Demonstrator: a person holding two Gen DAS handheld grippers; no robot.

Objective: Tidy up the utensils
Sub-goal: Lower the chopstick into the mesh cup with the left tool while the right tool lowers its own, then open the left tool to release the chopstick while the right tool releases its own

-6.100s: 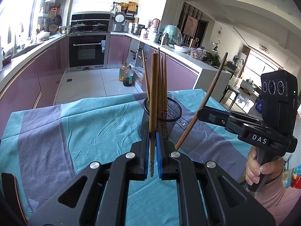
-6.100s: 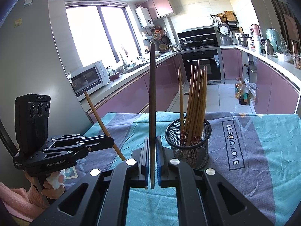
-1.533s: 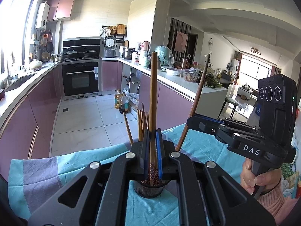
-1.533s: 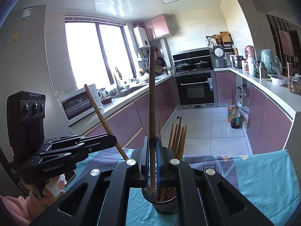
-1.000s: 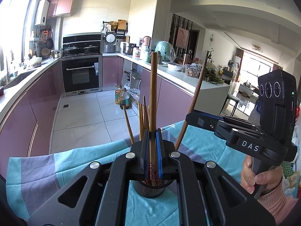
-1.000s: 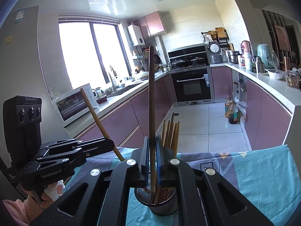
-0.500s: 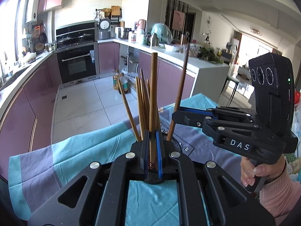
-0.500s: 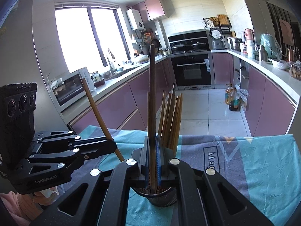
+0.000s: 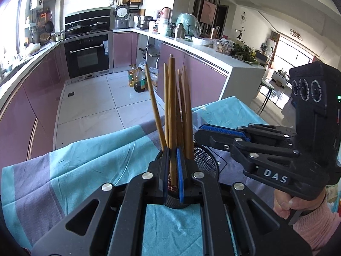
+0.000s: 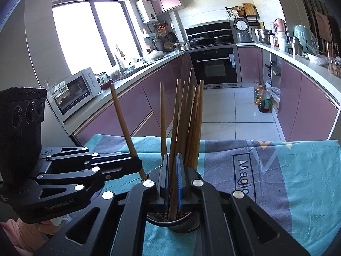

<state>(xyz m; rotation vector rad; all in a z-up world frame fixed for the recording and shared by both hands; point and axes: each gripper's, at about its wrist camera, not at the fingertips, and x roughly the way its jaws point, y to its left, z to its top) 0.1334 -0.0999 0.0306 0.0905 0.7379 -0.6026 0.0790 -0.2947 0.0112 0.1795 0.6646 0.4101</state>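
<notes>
Chopsticks stand bunched in the black mesh holder on the teal-and-grey tablecloth, and both grippers hover over it — the left gripper clamped on one wooden chopstick, the right gripper clamped on another chopstick.

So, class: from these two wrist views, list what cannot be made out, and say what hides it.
- Left wrist view: the mesh holder's base and the chopstick's lower tip, behind the left gripper.
- Right wrist view: the holder's bottom, behind the right gripper.
- Right wrist view: printed lettering on the tablecloth, cut off by the gripper body.
</notes>
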